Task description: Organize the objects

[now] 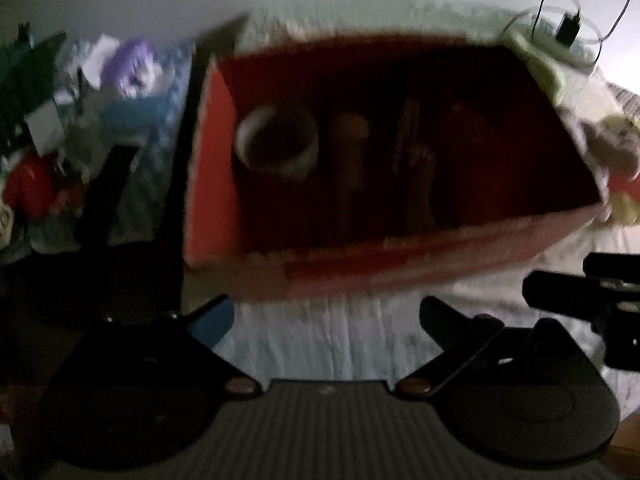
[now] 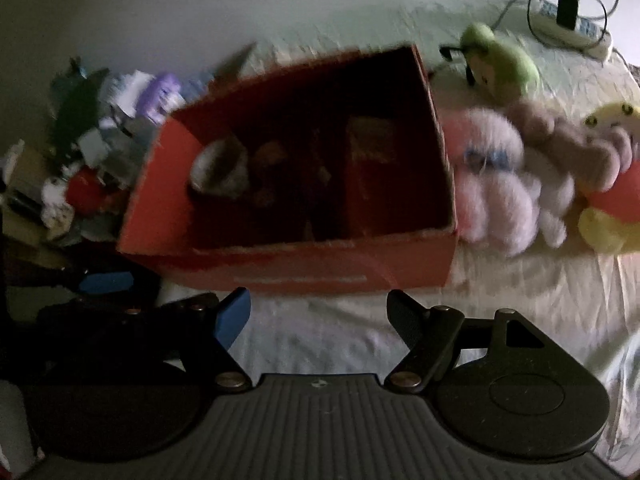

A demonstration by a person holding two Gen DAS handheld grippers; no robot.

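On the far left we see a messy pile (image 2: 100, 152) of papers, packets and something red, too blurry to name piece by piece. Next to it sits the big red box (image 2: 304, 272) on the bed (image 2: 320, 328), which has a pale sheet. Inside the box, at its left end, there is a white ring (image 1: 276, 142) like a roll of tape, and beside it some dark brownish things we cannot make out, because the box is deep in shadow.

Our left hand-held gripper (image 1: 326, 312) hangs just in front of the box with its fingers wide apart and nothing between them. Our right hand-held gripper (image 2: 318, 312) is the same: wide, empty, just in front of the box.

To the right of the box lie the soft toys, touching each other: a fluffy pink and white toy (image 2: 496, 184) right against the box, a green toy (image 2: 500, 60) behind it, and a yellow toy (image 2: 612, 200) at the edge, partly cut off. Far back lies a power strip (image 2: 576, 24) with cables.

We think we are between picks. Some things are in the box and the toys are still outside. The next move likely calls for our right hand-held gripper to reach the pink and white toy and squeeze its soft body.
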